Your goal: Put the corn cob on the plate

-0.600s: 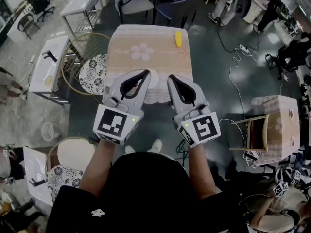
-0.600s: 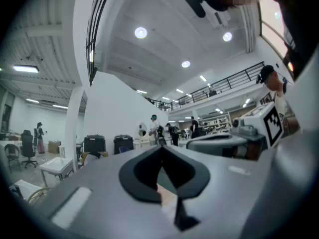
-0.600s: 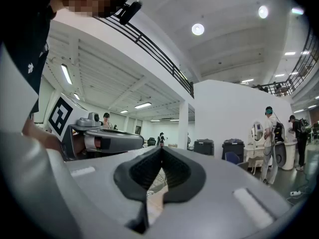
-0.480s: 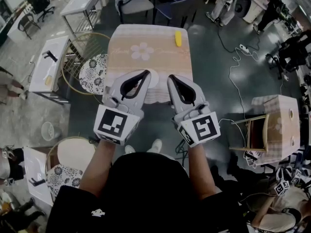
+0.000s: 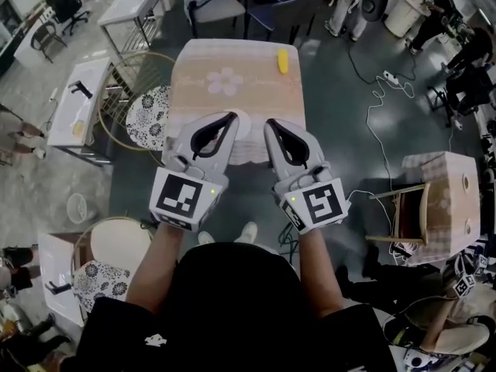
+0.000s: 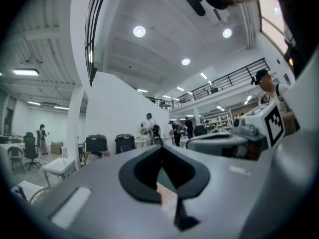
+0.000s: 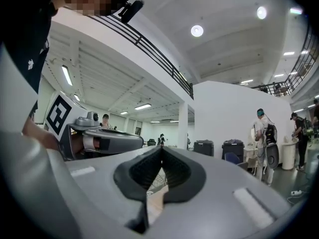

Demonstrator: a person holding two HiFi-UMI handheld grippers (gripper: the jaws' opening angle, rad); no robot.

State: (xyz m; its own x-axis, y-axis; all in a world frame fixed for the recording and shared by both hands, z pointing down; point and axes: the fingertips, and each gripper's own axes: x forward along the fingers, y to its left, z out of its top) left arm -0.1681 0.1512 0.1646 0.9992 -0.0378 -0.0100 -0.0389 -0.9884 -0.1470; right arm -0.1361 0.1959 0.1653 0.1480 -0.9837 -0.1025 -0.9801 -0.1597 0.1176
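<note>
Far beyond the plate point(image 5: 244, 125), corn cob point(image 5: 284, 61) on table point(image 5: 198, 91); left gripper point(image 5: 234, 116), right gripper point(image 5: 269, 122) closed.

The tablecloth point(image 5: 203, 91) looks like soft matt cloth. The left gripper point(image 5: 233, 118) and the right gripper point(image 5: 270, 123) have smooth matt grey plastic shells — inside, black ribbed pads point(image 7: 144, 171).

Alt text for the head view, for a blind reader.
From above, a person holds left gripper and right gripper, both shut and empty, side by side over the near edge of the table. A corn cob lies at its far right; a plate sits near, partly hidden.
</note>
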